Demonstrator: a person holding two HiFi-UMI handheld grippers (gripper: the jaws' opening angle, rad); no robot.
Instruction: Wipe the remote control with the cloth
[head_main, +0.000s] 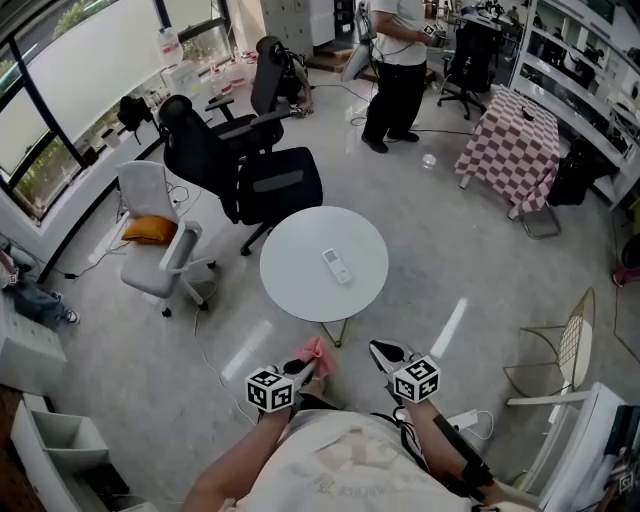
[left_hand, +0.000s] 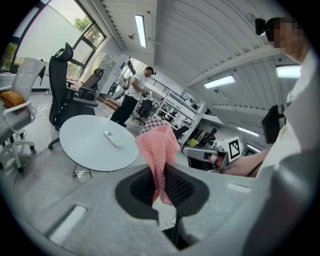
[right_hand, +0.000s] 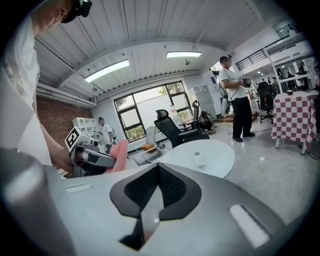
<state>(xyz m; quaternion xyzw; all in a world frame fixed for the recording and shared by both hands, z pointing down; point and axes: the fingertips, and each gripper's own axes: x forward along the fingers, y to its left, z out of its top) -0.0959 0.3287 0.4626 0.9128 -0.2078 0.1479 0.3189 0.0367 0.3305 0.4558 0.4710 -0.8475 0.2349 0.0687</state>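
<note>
The remote (head_main: 337, 266) lies flat on the round counter (head_main: 290, 285), long axis slanting far-left to near-right, left gripper (head_main: 307, 368) jaws pinching the cloth (left_hand: 159, 147), right gripper (head_main: 381, 351) jaws pressed together

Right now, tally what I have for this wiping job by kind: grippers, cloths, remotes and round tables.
grippers: 2, the left gripper and the right gripper
pink cloth: 1
remote control: 1
round table: 1
total: 5
</note>
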